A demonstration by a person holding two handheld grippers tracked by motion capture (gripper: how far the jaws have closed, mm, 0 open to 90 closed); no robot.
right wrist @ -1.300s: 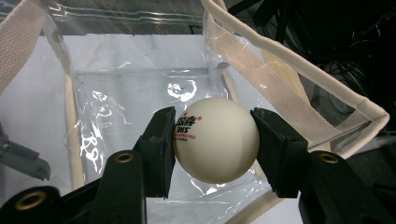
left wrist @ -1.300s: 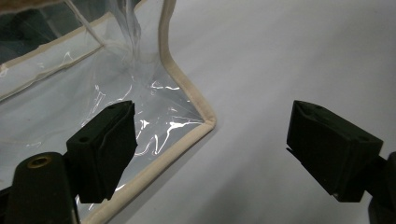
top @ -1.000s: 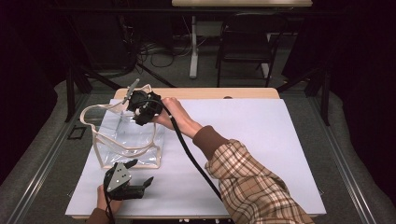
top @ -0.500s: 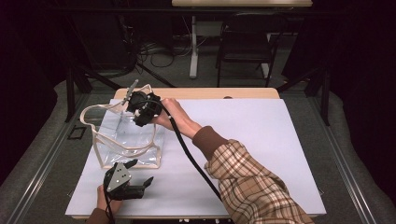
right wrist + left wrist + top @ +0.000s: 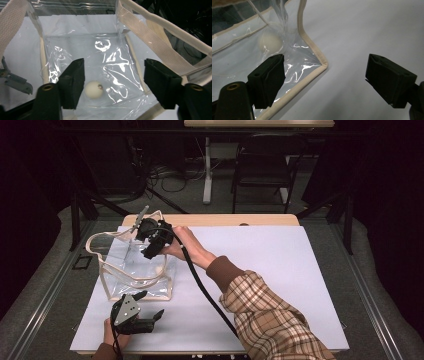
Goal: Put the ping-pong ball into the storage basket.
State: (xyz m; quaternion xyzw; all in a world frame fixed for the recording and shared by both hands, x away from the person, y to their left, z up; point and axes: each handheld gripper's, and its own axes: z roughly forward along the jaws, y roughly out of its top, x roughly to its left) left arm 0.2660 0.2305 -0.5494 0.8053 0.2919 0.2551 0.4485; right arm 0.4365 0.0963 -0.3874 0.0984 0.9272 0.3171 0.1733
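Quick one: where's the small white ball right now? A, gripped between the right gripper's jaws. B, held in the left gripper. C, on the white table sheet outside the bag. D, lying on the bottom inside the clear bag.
D: in the right gripper view the small white ball lies on the floor of the clear bag, below the right gripper, whose open jaws have just been opening with nothing clamped between them.

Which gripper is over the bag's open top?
The right gripper, at the far side of the clear bag; its jaws, just opened, stand empty above the white ball. The left gripper lies on the table beside the bag's near corner.
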